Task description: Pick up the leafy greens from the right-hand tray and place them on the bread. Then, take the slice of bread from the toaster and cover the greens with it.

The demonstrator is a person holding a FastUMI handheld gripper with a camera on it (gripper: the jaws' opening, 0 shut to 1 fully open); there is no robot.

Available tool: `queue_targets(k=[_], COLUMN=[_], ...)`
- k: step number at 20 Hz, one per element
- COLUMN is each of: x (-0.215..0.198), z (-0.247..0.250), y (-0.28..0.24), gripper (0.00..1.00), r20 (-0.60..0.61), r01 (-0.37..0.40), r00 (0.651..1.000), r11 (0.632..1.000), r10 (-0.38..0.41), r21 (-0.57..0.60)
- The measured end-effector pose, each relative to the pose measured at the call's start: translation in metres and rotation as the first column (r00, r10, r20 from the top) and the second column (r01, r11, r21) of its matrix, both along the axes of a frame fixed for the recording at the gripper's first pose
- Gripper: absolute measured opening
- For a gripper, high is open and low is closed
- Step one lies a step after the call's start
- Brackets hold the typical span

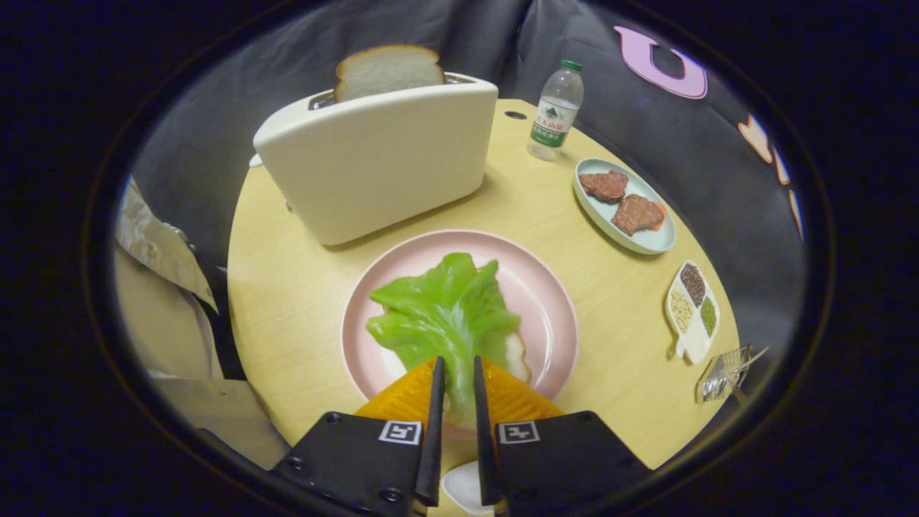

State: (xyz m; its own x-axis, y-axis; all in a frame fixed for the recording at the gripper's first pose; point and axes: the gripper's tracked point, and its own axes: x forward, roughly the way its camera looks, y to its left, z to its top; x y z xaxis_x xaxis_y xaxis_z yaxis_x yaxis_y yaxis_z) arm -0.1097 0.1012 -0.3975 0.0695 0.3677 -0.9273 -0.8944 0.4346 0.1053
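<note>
Gripper view: claw (455,366) pinching lettuce (441,312) over bread (518,357); toaster (377,154) beyond, meat tray (657,240) right.

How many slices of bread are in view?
2. One slice stands in the toaster; the other lies on the pink plate under the leafy greens, whose stem the claw pinches.

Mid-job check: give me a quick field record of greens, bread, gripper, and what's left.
greens: lettuce leaf lying on bread slice on pink plate
gripper: gripper fingers closed on the leaf's stem end
toaster: toaster beyond the plate, second slice standing in its slot
remaining: release the leaf, fetch the toaster slice
</note>
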Motion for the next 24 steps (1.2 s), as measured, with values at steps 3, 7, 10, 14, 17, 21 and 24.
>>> queue_targets(k=[3, 7, 10, 14, 17, 21, 24], x=[0.002, 0.014, 0.024, 0.031, 0.04, 0.053, 0.059], z=[0.003, 0.018, 0.035, 0.068, 0.09, 0.119, 0.139], y=[-0.001, 0.005, 0.013, 0.037, 0.057, 0.09, 0.12], gripper=[0.31, 0.58, 0.79, 0.99, 0.99, 0.99, 0.99], r20=[0.016, 0.066, 0.117, 0.15, 0.151, 0.135, 0.09], r01=[0.011, 0.074, 0.136, 0.204, 0.243, 0.304, 0.349], r00=[1.0, 0.995, 0.983, 0.965, 0.955, 0.937, 0.926], r11=[1.0, 0.997, 0.99, 0.976, 0.965, 0.943, 0.921], r10=[-0.011, -0.075, -0.14, -0.214, -0.255, -0.322, -0.368], r21=[-0.003, 0.023, 0.045, 0.081, 0.096, 0.135, 0.176])
